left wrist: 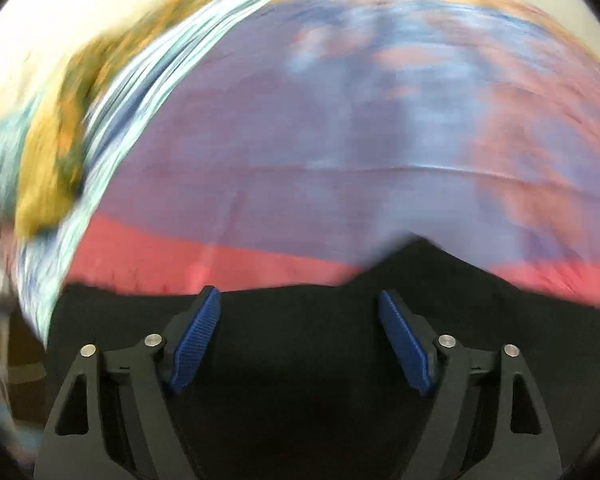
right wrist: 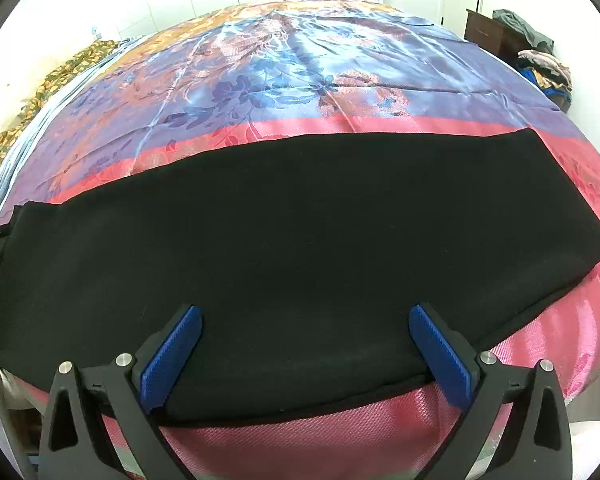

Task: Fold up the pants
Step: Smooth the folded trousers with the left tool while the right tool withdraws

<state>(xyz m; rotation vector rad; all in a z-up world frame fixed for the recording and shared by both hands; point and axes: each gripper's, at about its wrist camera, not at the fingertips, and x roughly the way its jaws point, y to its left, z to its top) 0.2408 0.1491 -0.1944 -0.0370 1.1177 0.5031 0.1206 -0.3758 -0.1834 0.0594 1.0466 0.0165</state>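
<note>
The black pants [right wrist: 292, 232] lie flat across the near part of a bed as one long band running left to right. My right gripper [right wrist: 305, 316] is open and empty, with its blue pads just over the pants' near edge. In the left wrist view, which is blurred by motion, the black pants [left wrist: 300, 360] fill the lower part. My left gripper [left wrist: 300, 300] is open and empty above them, and a raised peak of the cloth [left wrist: 416, 252] stands just beyond its fingers.
The bed carries a shiny purple, blue and pink flowered cover [right wrist: 300, 72]. A green and orange patterned cloth [right wrist: 60, 68] lies along its left side. A dark wooden stand [right wrist: 488, 32] with a pile of clothes [right wrist: 540, 60] is at the far right, by white walls.
</note>
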